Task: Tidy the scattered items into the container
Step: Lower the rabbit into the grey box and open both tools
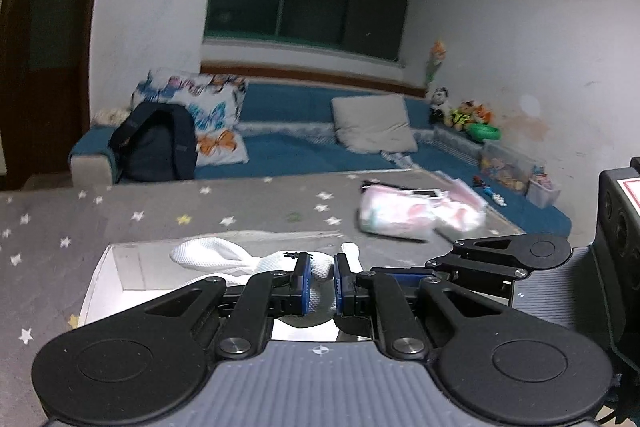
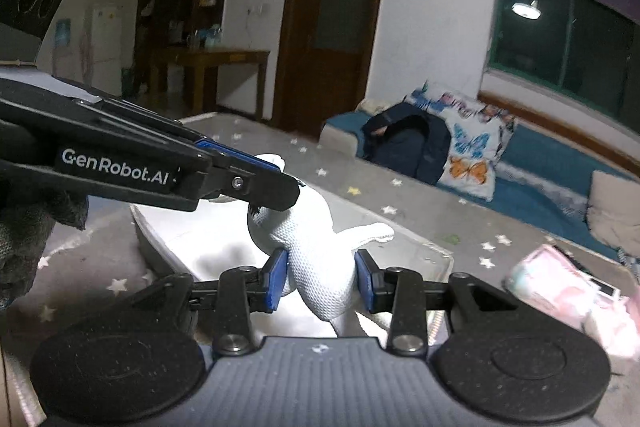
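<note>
Lettering "GenRobot.AI" on left gripper [image 2: 276, 183], clamping white mesh cloth [image 2: 320, 259].

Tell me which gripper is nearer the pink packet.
Right. The right gripper, with the packet just beside it; the left gripper sits on the far side of the right one.

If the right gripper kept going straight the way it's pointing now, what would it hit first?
Probably the left gripper, which crosses just ahead, pinching the same white mesh cloth that the right gripper holds. Depth is uncertain.
</note>
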Tool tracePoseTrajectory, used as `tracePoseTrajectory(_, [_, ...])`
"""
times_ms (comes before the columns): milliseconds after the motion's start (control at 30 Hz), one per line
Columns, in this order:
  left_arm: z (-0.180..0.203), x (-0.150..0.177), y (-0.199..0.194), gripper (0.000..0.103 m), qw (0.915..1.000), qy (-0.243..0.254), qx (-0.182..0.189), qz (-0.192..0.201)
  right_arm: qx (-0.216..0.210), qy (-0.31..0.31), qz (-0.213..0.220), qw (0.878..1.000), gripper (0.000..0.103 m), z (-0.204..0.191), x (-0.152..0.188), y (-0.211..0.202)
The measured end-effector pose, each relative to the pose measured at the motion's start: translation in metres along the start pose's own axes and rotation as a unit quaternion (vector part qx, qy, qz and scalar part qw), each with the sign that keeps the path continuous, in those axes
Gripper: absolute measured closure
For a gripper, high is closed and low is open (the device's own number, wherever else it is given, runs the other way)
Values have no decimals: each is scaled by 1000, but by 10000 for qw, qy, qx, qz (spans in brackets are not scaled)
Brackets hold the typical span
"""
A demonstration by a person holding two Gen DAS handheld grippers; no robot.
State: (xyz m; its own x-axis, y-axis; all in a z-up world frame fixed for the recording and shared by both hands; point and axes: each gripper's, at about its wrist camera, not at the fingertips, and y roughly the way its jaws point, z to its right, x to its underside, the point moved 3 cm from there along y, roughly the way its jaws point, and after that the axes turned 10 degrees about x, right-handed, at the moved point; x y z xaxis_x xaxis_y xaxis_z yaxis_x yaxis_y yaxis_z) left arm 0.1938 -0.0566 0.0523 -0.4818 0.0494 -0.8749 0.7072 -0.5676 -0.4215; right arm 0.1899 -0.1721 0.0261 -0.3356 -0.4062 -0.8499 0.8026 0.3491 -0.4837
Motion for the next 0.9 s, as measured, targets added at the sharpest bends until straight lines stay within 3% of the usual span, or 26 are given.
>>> tracePoseTrajectory(233, [-42, 1, 38, 90, 9985, -448, -31, -318, -270, -57, -540, 9982, 67, 1, 1, 56])
tracePoseTrajectory(467, [-59, 13, 60, 90, 9966, -609, -133, -539, -410, -380, -949, 9939, 66, -3, 2, 92])
tracePoseTrajectory(600, [-64, 18, 68, 90, 9955, -683, -192, -636, -387, -546, -1085, 9918, 61, -6, 4, 102])
tracePoseTrajectory(900, [-75, 24, 71, 89, 9934, -810, -416, -698, 37, -623, -1049, 9925, 60, -6, 6, 117])
